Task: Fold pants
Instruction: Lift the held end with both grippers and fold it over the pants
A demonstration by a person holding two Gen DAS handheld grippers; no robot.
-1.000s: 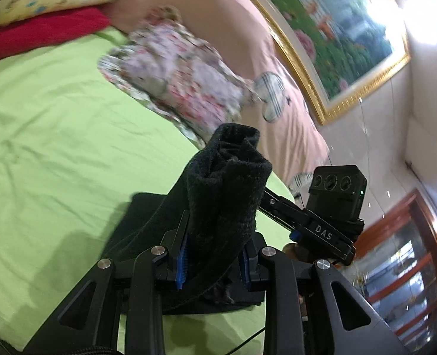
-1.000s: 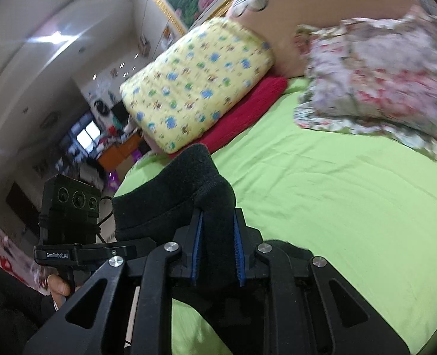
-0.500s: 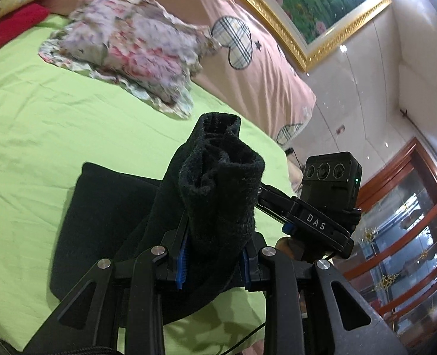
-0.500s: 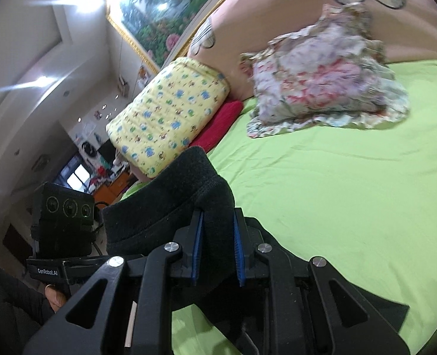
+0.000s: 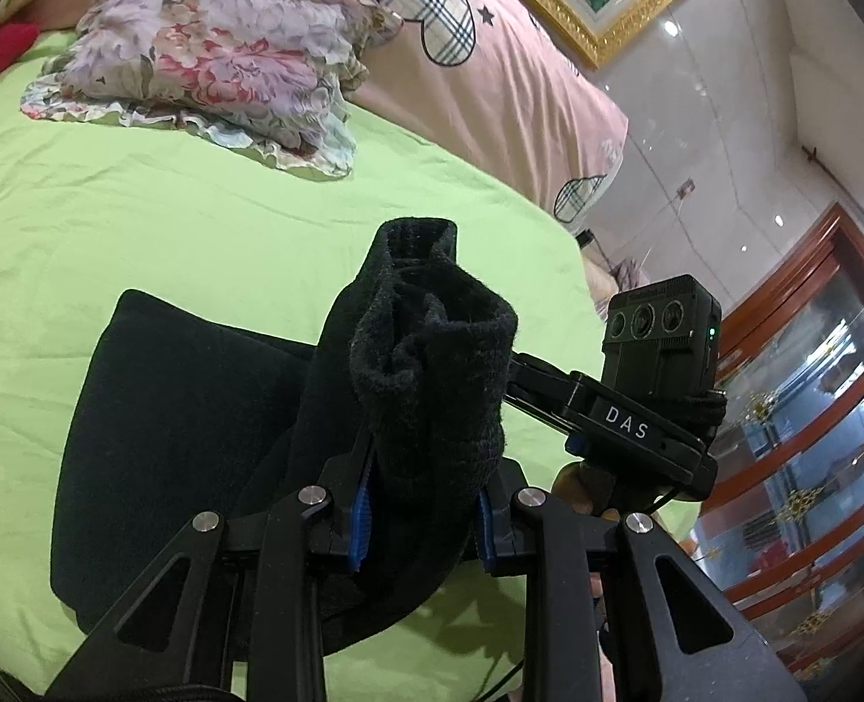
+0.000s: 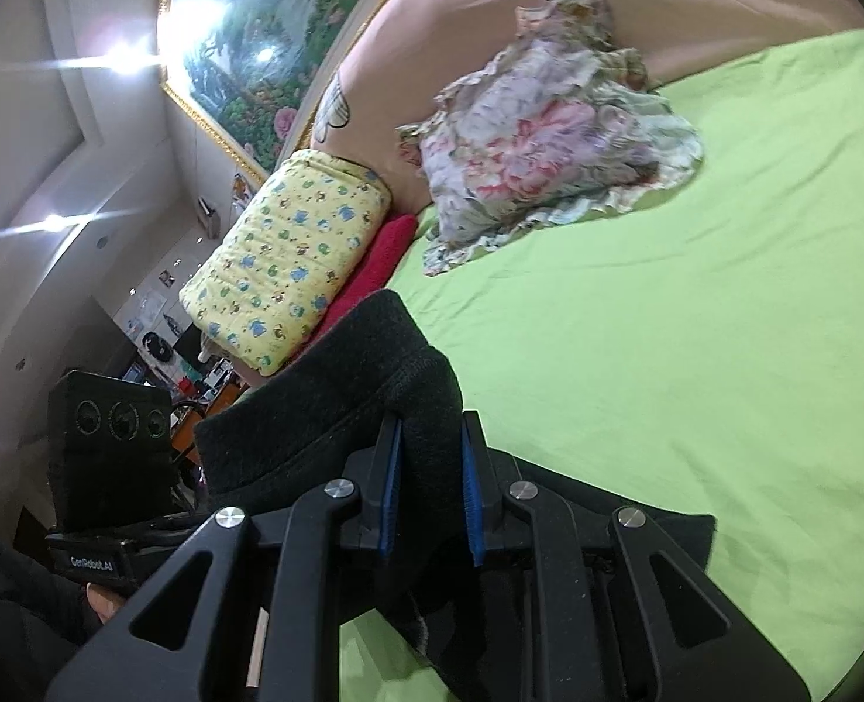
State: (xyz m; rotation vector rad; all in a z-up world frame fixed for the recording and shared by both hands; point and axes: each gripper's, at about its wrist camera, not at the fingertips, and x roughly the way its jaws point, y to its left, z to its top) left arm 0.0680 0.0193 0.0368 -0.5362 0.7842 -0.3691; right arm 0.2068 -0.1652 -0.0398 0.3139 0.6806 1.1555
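Observation:
The black pants (image 5: 186,409) lie partly on the green bedsheet (image 5: 139,222), with one bunched end lifted. My left gripper (image 5: 423,503) is shut on that bunched black fabric, which sticks up between the blue pads. My right gripper (image 6: 430,485) is shut on another edge of the pants (image 6: 338,398), held above the sheet (image 6: 695,351). Each gripper's camera block shows in the other's view: the right one (image 5: 654,362) beside the left, the left one (image 6: 110,456) beside the right. The rest of the pants hangs below the fingers.
A floral cushion (image 5: 209,76) lies at the head of the bed against a pink headboard pillow (image 5: 490,76). A yellow patterned pillow (image 6: 291,257) and a red cloth (image 6: 379,257) sit at the bed's far side. A wooden glass cabinet (image 5: 812,439) stands beyond the bed edge.
Both grippers have swung with the pants still gripped; more of the black fabric now lies spread on the sheet, and the floral cushion has shifted in both views.

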